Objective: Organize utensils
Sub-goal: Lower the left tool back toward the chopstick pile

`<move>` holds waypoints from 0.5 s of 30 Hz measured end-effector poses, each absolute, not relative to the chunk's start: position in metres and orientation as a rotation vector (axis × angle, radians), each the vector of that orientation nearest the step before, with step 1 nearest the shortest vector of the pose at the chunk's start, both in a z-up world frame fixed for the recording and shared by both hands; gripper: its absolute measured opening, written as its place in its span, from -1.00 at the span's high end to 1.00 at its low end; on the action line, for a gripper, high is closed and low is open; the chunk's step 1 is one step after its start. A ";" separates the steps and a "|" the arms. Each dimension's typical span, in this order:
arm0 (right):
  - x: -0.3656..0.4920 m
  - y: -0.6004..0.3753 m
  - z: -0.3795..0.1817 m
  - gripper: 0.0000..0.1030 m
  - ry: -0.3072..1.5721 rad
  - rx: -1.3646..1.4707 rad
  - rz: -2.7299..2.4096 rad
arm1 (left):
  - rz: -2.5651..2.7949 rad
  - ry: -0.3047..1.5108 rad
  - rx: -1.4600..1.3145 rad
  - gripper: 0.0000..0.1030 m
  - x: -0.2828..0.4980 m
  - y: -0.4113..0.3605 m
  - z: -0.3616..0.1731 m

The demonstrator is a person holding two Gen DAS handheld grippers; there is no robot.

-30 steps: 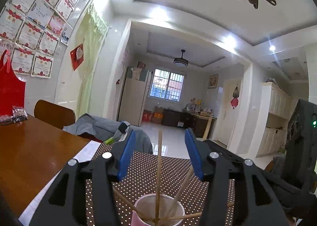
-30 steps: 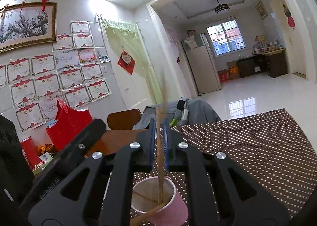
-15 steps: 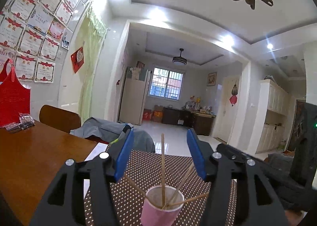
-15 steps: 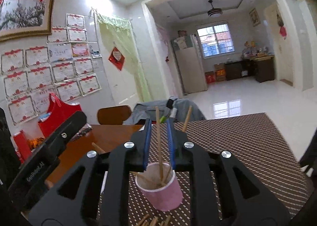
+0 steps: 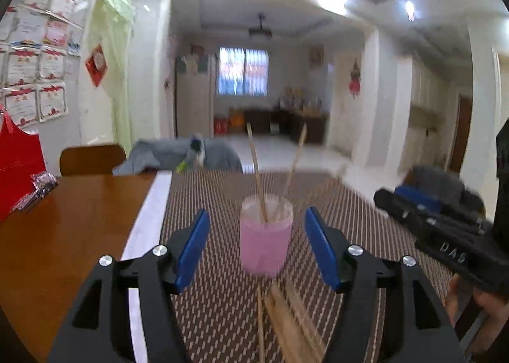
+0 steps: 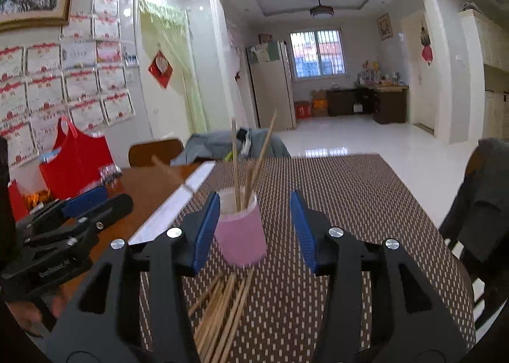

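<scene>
A pink cup (image 5: 265, 235) stands on the brown dotted mat (image 5: 350, 219) and holds several wooden chopsticks (image 5: 257, 175) that lean outward. It also shows in the right wrist view (image 6: 240, 235). A loose bundle of chopsticks (image 5: 286, 318) lies on the mat in front of the cup, also seen in the right wrist view (image 6: 222, 309). My left gripper (image 5: 257, 246) is open and empty, its blue pads either side of the cup, a little short of it. My right gripper (image 6: 254, 231) is open and empty, just in front of the cup.
The wooden table (image 5: 63, 229) lies left of the mat, with a red bag (image 6: 74, 159) and packets at its far left. A chair with grey clothing (image 6: 235, 143) stands behind the table. A dark chair (image 6: 483, 197) is at the right edge.
My right gripper opened and let go of the chopstick, which now stands in the cup. Both grippers pulled back and lower, bringing the loose chopsticks on the mat into view.
</scene>
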State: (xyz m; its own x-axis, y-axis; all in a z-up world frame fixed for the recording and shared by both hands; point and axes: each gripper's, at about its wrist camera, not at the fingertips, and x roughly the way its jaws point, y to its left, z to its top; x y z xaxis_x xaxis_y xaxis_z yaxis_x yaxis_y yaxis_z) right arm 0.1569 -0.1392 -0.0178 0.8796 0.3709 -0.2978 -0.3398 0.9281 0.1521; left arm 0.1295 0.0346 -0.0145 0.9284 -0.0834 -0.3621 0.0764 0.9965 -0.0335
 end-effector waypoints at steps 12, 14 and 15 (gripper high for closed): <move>0.170 -0.126 -0.094 0.10 0.679 0.019 0.360 | -0.205 0.914 -0.001 -0.20 0.167 0.046 -0.114; 0.175 -0.123 -0.104 0.10 0.736 0.023 0.369 | -0.197 0.950 0.013 -0.19 0.169 0.046 -0.126; 0.176 -0.123 -0.109 0.10 0.756 0.020 0.372 | -0.193 0.957 0.020 -0.19 0.169 0.045 -0.128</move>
State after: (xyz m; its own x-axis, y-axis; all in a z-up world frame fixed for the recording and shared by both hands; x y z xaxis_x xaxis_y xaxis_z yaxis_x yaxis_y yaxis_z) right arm 0.1764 -0.1231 -0.1087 0.6656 0.3363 -0.6662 -0.3224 0.9347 0.1498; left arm 0.1690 0.0454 -0.1280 0.5605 -0.1552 -0.8135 0.1726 0.9826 -0.0685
